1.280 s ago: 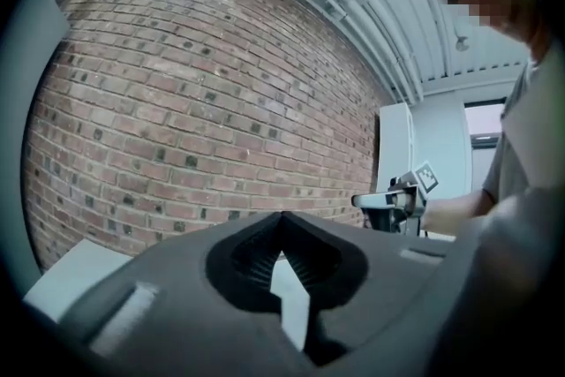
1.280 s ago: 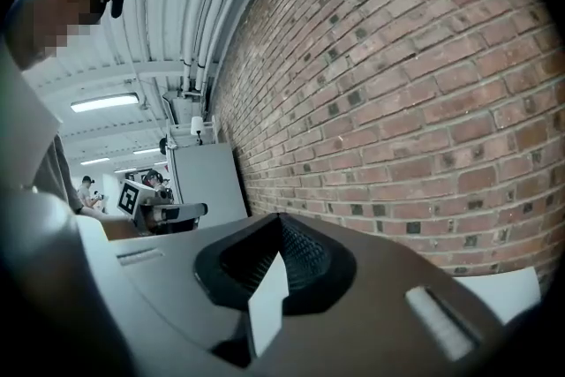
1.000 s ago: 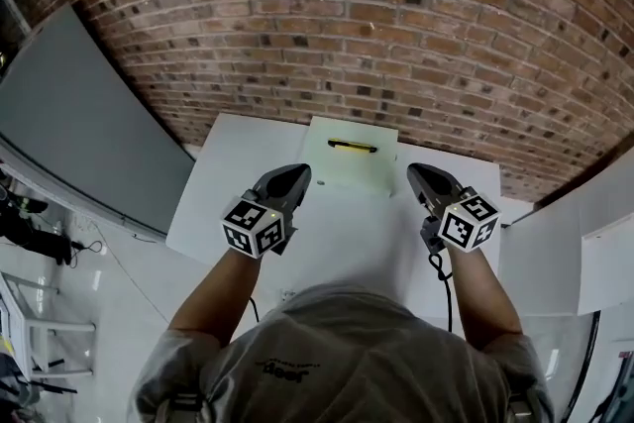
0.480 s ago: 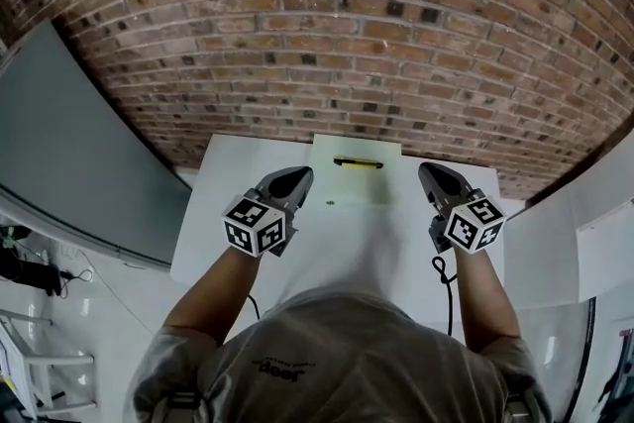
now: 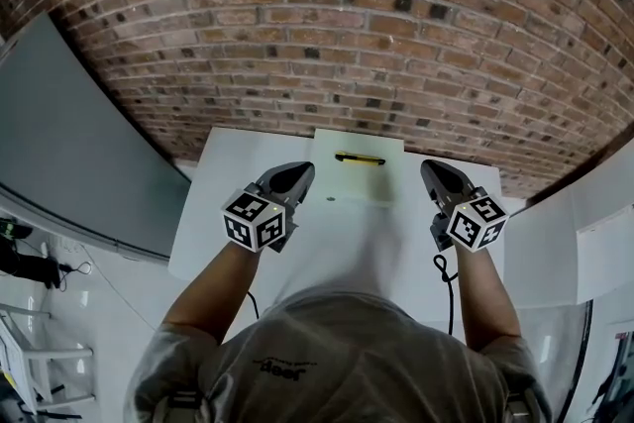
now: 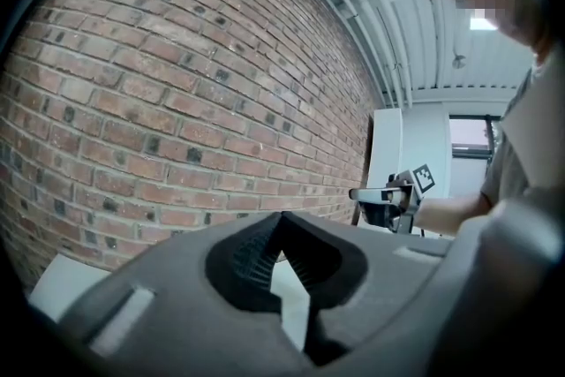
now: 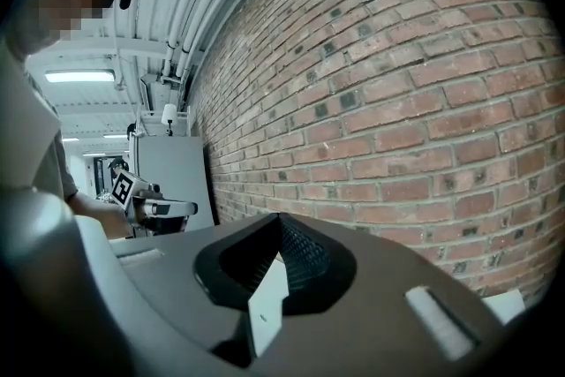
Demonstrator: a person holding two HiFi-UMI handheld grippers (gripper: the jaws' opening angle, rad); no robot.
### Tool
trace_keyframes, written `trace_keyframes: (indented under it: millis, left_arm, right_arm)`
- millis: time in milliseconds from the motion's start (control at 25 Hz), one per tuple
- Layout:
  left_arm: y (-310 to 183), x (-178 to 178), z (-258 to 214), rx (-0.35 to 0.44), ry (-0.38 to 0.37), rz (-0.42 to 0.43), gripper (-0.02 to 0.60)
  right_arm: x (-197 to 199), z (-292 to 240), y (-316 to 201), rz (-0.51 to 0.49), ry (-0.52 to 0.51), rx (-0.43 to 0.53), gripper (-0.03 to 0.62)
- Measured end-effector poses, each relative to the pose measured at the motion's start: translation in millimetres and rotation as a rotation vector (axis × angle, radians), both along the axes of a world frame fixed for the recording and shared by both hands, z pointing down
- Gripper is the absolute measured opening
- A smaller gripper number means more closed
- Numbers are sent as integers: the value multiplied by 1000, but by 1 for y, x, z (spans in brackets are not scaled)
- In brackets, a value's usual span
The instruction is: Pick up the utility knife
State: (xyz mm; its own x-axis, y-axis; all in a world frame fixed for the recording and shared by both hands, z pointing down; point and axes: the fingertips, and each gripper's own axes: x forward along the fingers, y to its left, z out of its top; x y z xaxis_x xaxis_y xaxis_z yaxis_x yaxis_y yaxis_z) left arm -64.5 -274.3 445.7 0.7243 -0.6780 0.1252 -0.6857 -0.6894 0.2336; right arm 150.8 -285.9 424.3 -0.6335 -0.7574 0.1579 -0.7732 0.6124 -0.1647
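Note:
The utility knife point(image 5: 359, 158), yellow and black, lies crosswise at the far end of a white sheet point(image 5: 347, 185) on the white table point(image 5: 213, 213). My left gripper point(image 5: 303, 175) hovers left of the sheet, shut and empty. Right of the sheet, my right gripper point(image 5: 428, 170) is also shut with nothing in it. Both point toward the brick wall and stay short of the knife. In the left gripper view the jaws point(image 6: 282, 218) meet at their tips, and the right gripper point(image 6: 388, 199) shows beyond. The right gripper view shows closed jaws point(image 7: 281, 222) and the left gripper point(image 7: 154, 209).
A brick wall point(image 5: 347, 35) rises just behind the table's far edge. A grey panel point(image 5: 79, 144) stands to the left and white panels point(image 5: 594, 213) to the right. A cable point(image 5: 443, 277) hangs from the right gripper.
Both grippers have edged slightly toward the wall, and the head view has tipped up to show more brick. The knife lies where it was; both jaws stay shut.

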Motion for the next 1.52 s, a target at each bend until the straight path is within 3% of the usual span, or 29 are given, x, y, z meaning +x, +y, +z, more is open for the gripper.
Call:
trace_keyframes:
  millis: [240,360,400,440,600,1200,1520]
  left_arm:
    - [-1,4,-2,13,-2,9,0]
    - [0,9,1,17,-47,66,4]
    - [0,13,5,5,-74,103,129]
    - [-1,16,10,-9,-107,140,189]
    - [-15,27,33,-10,-285,249,227]
    - [-107,95,143,43,-715,601,227]
    - [-147,122,219,-15,-827,740,227]
  right_arm:
    - [2,6,0,-7,-5,-14,9]
    - [2,7,-2,-14,-7,-16,9]
    - [1,8,-3,-17,-7,-16,9]
    - [0,8,-4,-21,-7,-16,9]
    - [-4,14,-10,-30,-3,-18,9]
    - [18,90,-83,5,65,-46,9]
    - [34,145,-139,41,69,-89,9]
